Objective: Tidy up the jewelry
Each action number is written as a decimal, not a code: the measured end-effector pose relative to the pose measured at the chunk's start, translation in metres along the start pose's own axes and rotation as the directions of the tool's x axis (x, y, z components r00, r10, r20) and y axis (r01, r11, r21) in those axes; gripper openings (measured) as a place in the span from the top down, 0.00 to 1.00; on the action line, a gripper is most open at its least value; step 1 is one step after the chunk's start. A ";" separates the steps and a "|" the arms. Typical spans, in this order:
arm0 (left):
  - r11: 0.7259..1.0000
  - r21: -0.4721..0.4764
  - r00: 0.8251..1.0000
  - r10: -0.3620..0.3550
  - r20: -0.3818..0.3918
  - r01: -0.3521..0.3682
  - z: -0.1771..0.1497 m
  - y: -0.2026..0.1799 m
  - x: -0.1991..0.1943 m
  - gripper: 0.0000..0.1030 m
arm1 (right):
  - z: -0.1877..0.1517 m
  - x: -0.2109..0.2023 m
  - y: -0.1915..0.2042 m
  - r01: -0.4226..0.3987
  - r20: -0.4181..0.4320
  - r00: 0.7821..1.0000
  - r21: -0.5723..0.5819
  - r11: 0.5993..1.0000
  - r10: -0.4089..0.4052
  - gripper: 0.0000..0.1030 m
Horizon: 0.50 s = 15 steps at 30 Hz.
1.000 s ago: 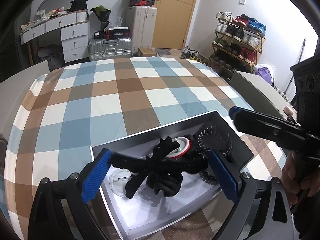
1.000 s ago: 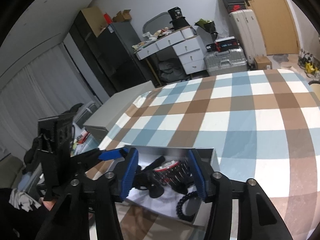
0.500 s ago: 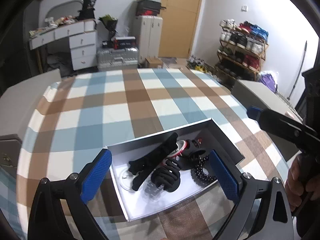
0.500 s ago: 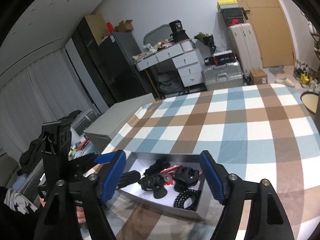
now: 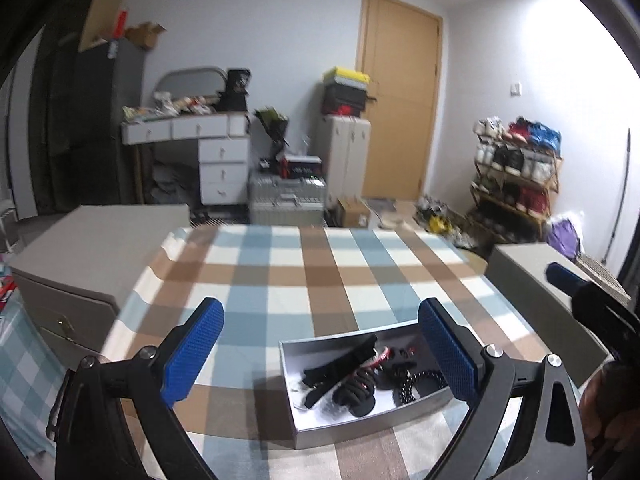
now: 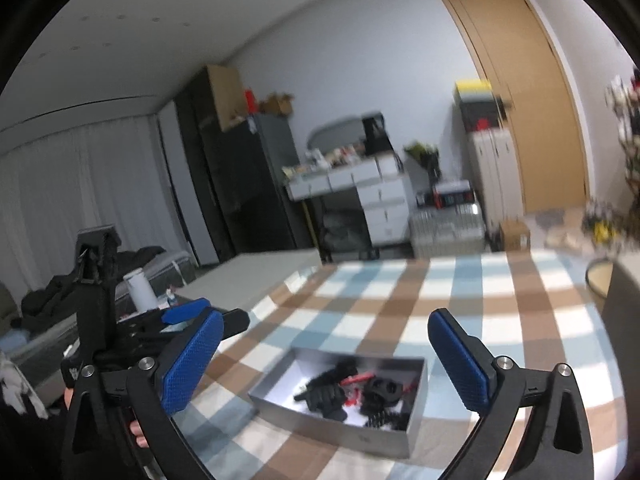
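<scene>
A shallow grey box (image 5: pixel 352 432), open at the top with a white floor, sits flat on the checked cloth, below and beyond the wide-spread blue fingers (image 5: pixel 448 356), nearer the right-hand one in the left wrist view. Inside lies a jumble of black hair accessories (image 5: pixel 344 376) with red-and-white touches, and a black beaded bracelet (image 5: pixel 416 384) towards its right end.

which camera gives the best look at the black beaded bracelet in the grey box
The left wrist view: the black beaded bracelet shows as a coil of beads at the right end of the open grey box. In the right wrist view, only a blurred part of it shows near the box's front wall.
</scene>
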State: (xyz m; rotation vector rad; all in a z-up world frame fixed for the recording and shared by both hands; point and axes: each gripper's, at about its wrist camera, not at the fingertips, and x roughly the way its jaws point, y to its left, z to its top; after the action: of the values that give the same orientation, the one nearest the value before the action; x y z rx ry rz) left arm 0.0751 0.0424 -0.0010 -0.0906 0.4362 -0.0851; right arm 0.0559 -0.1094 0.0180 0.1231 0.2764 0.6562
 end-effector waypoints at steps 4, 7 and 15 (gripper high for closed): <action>0.998 -0.023 0.996 0.052 0.071 -0.050 -0.001 0.001 -0.013 0.07 | -0.005 -0.012 0.017 0.028 0.084 0.996 -0.084 0.996 -0.021 0.00; 0.994 -0.045 0.982 0.104 0.160 -0.098 -0.006 0.005 -0.026 0.07 | -0.012 -0.016 0.030 0.058 0.117 0.992 -0.151 0.987 -0.040 0.00; 0.980 0.008 0.952 0.193 0.238 -0.200 -0.021 0.004 -0.024 0.07 | -0.036 -0.017 0.047 0.176 0.197 0.972 -0.241 0.954 -0.129 0.00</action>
State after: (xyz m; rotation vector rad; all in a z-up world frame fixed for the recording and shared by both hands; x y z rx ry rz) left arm 0.0446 0.0475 -0.0104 -0.0243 0.2032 0.1146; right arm 0.0053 -0.0815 -0.0032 -0.0880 0.0243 0.5175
